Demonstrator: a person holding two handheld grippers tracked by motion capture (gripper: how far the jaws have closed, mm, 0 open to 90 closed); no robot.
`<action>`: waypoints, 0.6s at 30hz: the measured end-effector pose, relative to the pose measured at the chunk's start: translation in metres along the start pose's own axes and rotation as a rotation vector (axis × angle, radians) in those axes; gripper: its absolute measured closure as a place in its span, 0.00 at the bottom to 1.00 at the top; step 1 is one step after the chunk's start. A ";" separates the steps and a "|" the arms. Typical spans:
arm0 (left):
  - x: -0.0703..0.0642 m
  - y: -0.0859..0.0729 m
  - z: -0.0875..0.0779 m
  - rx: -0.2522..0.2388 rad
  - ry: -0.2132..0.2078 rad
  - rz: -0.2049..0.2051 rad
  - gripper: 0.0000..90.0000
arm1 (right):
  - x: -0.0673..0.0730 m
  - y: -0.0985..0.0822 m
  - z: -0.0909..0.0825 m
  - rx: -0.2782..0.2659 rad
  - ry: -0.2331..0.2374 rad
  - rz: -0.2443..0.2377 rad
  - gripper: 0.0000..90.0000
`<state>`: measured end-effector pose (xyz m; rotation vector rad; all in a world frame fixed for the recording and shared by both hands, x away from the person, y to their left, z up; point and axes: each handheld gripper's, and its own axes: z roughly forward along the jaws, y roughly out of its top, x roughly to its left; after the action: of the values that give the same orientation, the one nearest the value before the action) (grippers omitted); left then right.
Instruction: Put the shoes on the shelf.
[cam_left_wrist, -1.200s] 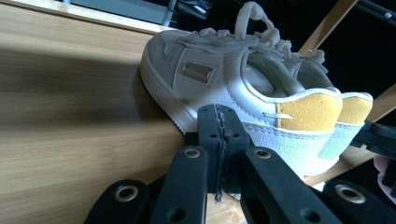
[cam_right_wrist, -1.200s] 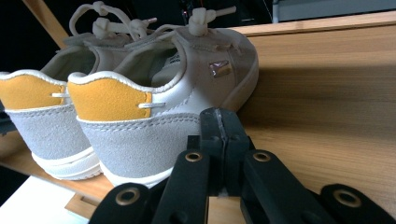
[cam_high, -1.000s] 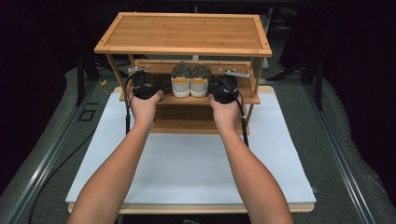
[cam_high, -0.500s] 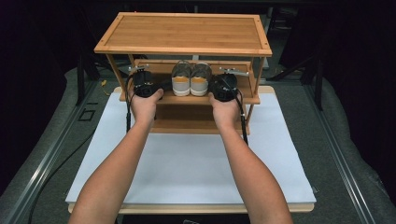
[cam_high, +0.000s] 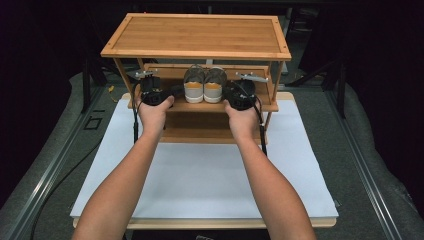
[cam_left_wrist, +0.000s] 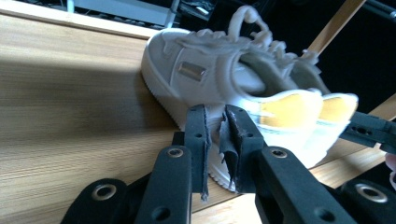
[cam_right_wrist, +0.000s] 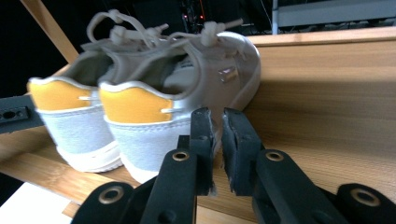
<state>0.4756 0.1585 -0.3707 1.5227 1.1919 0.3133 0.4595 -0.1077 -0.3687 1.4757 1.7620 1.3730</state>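
You're at a staged lab or studio bench: a white-topped table (cam_high: 210, 175) under a bamboo shoe rack (cam_high: 197, 35), metal rails (cam_high: 47, 170) at left, dark equipment stands behind.

Bright overhead light falls on the white table (cam_high: 200, 170); surroundings stay dark. Both gripper views are soft, with blurred near jaws.

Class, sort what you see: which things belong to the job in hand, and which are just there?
In the job: pair of shoes, wooden rack, left gripper, right gripper.
Just there: white board, grey floor mat.
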 end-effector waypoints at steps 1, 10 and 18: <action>-0.002 0.000 -0.001 0.004 -0.006 0.001 0.88 | 0.002 0.000 0.000 -0.009 -0.035 -0.001 0.90; -0.004 0.001 -0.006 0.004 0.005 0.009 0.78 | 0.000 -0.002 -0.004 -0.017 -0.003 0.015 0.82; -0.003 -0.006 -0.012 0.023 0.011 0.014 0.70 | 0.001 -0.004 -0.009 -0.021 -0.003 0.013 0.75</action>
<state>0.4624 0.1630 -0.3704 1.5517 1.1970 0.3186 0.4497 -0.1103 -0.3683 1.4794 1.7336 1.3906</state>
